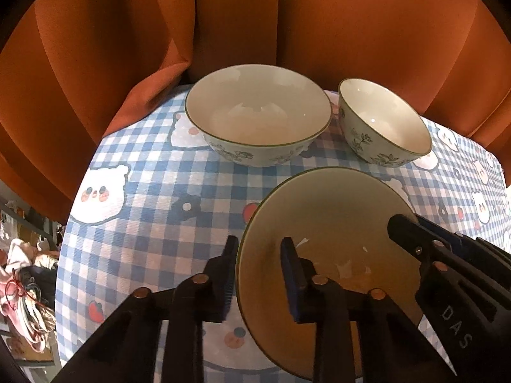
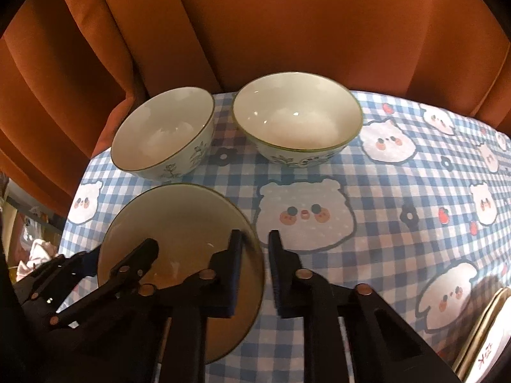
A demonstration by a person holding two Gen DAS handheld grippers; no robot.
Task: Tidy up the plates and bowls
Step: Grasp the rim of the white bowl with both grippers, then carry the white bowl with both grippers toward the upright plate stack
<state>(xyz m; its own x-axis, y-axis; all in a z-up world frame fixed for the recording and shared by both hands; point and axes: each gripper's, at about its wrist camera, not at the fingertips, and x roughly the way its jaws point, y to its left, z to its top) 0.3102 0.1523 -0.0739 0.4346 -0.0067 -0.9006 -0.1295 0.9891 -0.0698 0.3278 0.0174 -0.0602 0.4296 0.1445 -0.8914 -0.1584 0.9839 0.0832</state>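
A plate (image 1: 325, 223) with a thin green rim is seen near the front of a table covered by a blue-and-white checked cloth (image 1: 143, 229) printed with bear faces, and it serves here as the landmark. It is gripped from both sides. The left gripper (image 1: 258, 274) is clamped on the plate's left edge: one blue-padded finger lies outside the rim, the other over the plate's inner face, with the rim caught between them. The right gripper (image 2: 255, 268) is clamped in the same way on the plate's right edge, one finger over the inner face and one outside the rim. In the left wrist view the right gripper (image 1: 415, 239) is seen reaching in over the plate's far-right rim.

Whether the plate is lifted clear of the cloth or only tilted on it cannot be told with confidence, as both views are distorted and the plate's near edge is hidden by the fingers.

Behind the plate, toward an orange curtain (image 1: 255, 16), two bowls with green rims and floral sides stand upright on the cloth. The wide bowl (image 1: 258, 118) is behind and to the left of the plate, and the smaller bowl (image 1: 383, 124) is behind and to its right. The two bowls are near each other but apart, and neither touches the plate.
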